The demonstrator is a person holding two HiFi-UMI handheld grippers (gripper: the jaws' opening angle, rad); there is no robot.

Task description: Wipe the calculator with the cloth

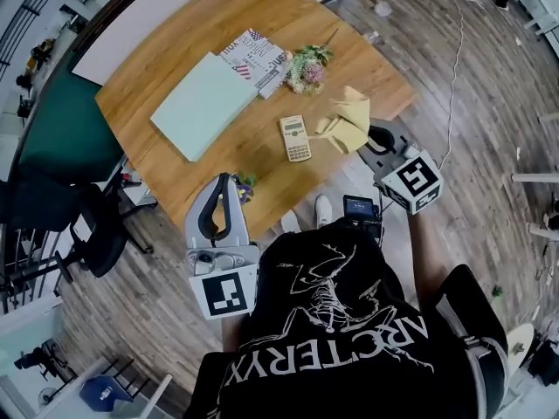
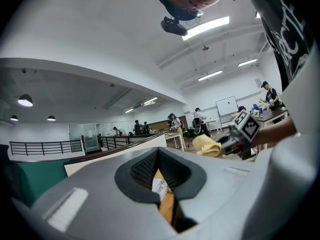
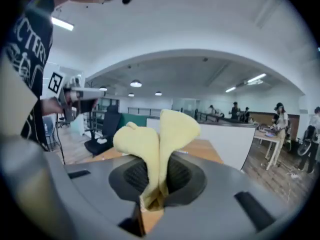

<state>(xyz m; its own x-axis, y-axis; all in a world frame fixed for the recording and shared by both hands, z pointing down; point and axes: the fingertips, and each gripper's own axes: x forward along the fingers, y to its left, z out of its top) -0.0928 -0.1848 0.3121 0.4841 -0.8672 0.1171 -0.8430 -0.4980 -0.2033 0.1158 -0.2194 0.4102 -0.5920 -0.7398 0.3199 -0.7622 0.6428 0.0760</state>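
Note:
The beige calculator (image 1: pixel 295 138) lies flat near the front right of the wooden table (image 1: pixel 175 160). Just to its right a yellow cloth (image 1: pixel 347 120) hangs above the table's corner, with my right gripper (image 1: pixel 366 135) shut on its lower edge. In the right gripper view the cloth (image 3: pixel 160 134) stands up in two folds from the shut jaws (image 3: pixel 158 184). My left gripper (image 1: pixel 225 180) hovers at the table's front edge, left of and nearer than the calculator. Its jaws (image 2: pixel 157 155) are shut with nothing held. The left gripper view also catches the cloth (image 2: pixel 206 145).
A pale green folder (image 1: pixel 203 103), a printed booklet (image 1: pixel 253 59) and a bunch of flowers (image 1: pixel 307 66) lie further back on the table. A small flower sprig (image 1: pixel 245 184) sits by the left gripper. An office chair (image 1: pixel 96 230) and a green partition (image 1: pixel 61 133) stand to the left.

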